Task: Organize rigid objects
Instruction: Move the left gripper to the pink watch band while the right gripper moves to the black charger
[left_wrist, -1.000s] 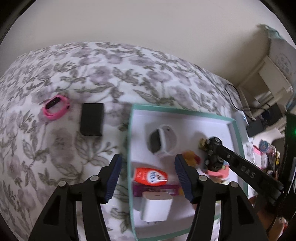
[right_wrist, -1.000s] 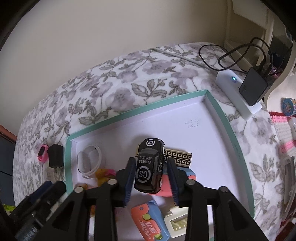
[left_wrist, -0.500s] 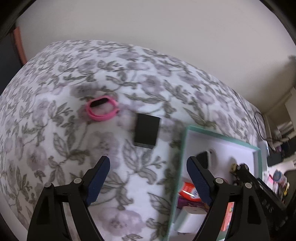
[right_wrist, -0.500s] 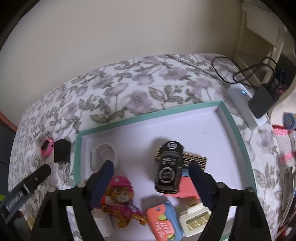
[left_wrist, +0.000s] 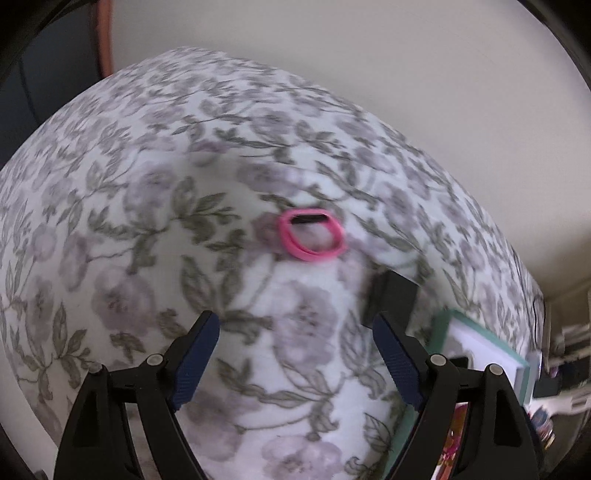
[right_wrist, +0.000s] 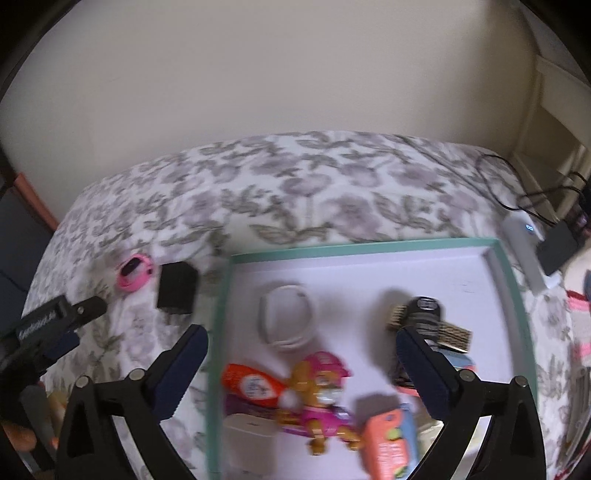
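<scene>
My left gripper (left_wrist: 293, 328) is open and empty over the floral bedcover. Just beyond it lie a pink wristband (left_wrist: 312, 234) and a black box (left_wrist: 393, 299), the box close to the right fingertip. My right gripper (right_wrist: 299, 338) hovers over the teal-rimmed tray (right_wrist: 369, 245), its jaws opening wide with nothing gripped. In the tray are a black toy car (right_wrist: 423, 314) on a gold-patterned piece (right_wrist: 454, 332), a white ring-shaped case (right_wrist: 286, 319), a pink pup figure (right_wrist: 321, 387), an orange tube (right_wrist: 251, 384) and a white charger (right_wrist: 247, 439).
A white power strip (right_wrist: 524, 251) with a black adapter (right_wrist: 557, 247) and cables sits past the tray's right rim. An orange and blue item (right_wrist: 388, 443) lies at the tray's near edge. The wall runs behind the bed, and dark furniture stands at the left.
My right gripper has let go of the black toy car, opened wide and drawn back. My left gripper has swung left from the tray to the bedcover near the wristband, with its jaws wider.
</scene>
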